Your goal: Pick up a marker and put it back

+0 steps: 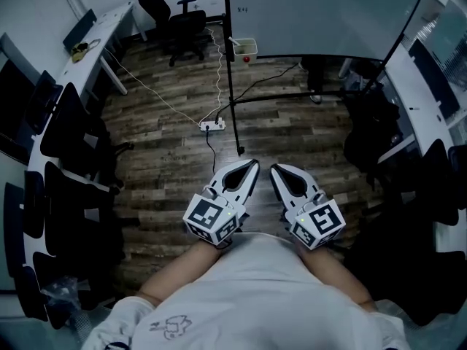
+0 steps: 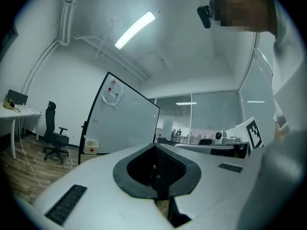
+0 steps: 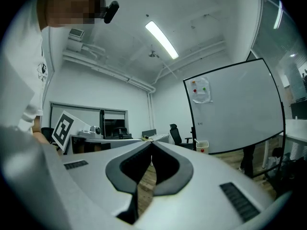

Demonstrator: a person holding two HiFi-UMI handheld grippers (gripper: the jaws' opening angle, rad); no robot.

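I cannot make out a marker in any view. A whiteboard (image 1: 328, 13) on a black stand rises ahead; it also shows in the left gripper view (image 2: 124, 119) and the right gripper view (image 3: 235, 109). A small white box (image 1: 244, 47) with a red spot on its front hangs at the whiteboard's lower left corner (image 2: 89, 146) (image 3: 202, 146). My left gripper (image 1: 252, 165) and right gripper (image 1: 276, 168) are held side by side close to the person's torso, pointing forward, far short of the board. Both are shut with nothing between the jaws (image 2: 154, 145) (image 3: 151, 143).
A white power strip (image 1: 212, 125) and its cables lie on the wood floor between me and the whiteboard. Black office chairs (image 1: 179, 20) stand at the back left, more chairs (image 1: 66, 144) along the left. Desks run down the left (image 1: 95, 42) and right (image 1: 423, 86).
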